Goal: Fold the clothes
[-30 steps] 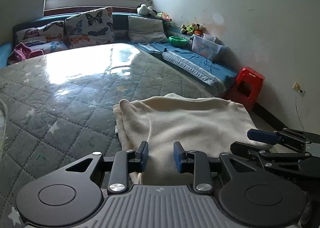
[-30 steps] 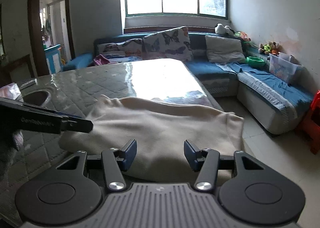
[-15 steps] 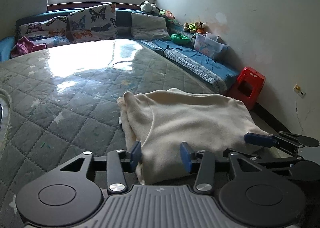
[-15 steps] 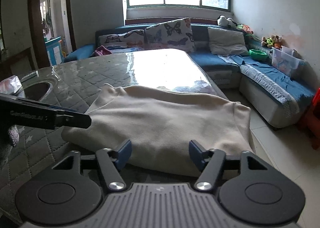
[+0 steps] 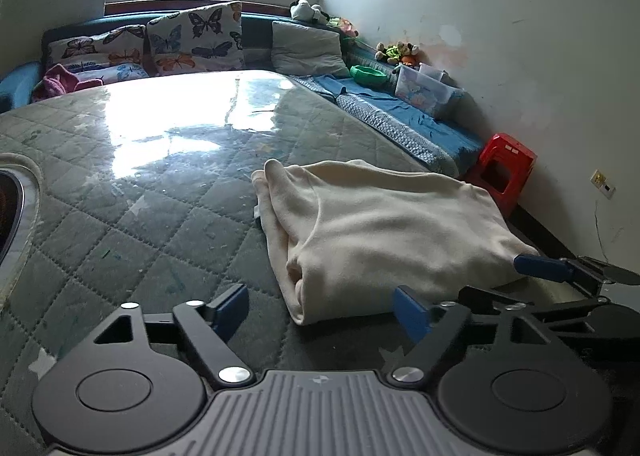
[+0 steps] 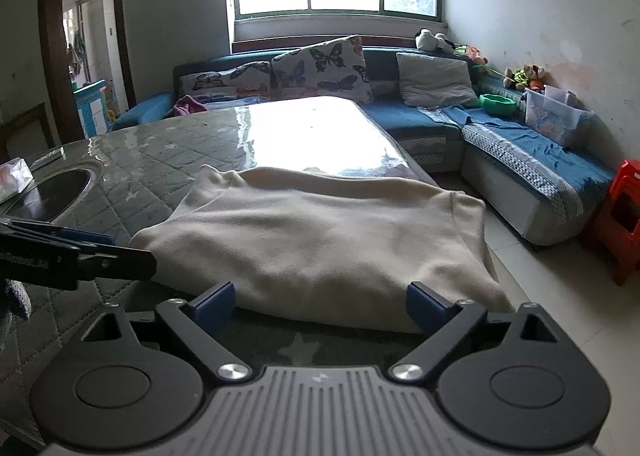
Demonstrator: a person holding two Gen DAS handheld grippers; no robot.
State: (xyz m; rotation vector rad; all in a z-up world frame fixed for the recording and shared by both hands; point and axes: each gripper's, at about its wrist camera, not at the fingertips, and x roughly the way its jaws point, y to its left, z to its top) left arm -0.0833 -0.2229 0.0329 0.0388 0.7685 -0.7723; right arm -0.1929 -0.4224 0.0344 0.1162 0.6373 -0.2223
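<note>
I read both grippers as free of the work. The left gripper (image 5: 322, 306) has its jaws spread wide and empty, just short of the near-left corner of the garment (image 5: 384, 232). The right gripper (image 6: 320, 300) is likewise spread and empty, facing the near edge of the garment (image 6: 320, 240).

The garment, cream and already doubled over, lies on the quilted table (image 5: 140, 196) close to its right-hand edge.

Risks, as I judge them:
- The right side of the garment sits at, possibly past, the table edge. A pull toward that side could drag it to the floor.
- The fold shows stacked layers at the left corner. Pinching only the top layer would peel the fold open.
- The table cover is glossy; the fabric may slide rather than crease.
- The two grippers sit close together and could collide on a shared reach.

Count:
- Garments: one.
- Grippers: two.
- Butterfly cushions (image 6: 320, 68): two or three; the overlap prevents a firm count.
- Grey cushion (image 6: 436, 80): one.
- Red stool (image 5: 502, 172): one.
- Green bowl (image 6: 498, 104): one.
</note>
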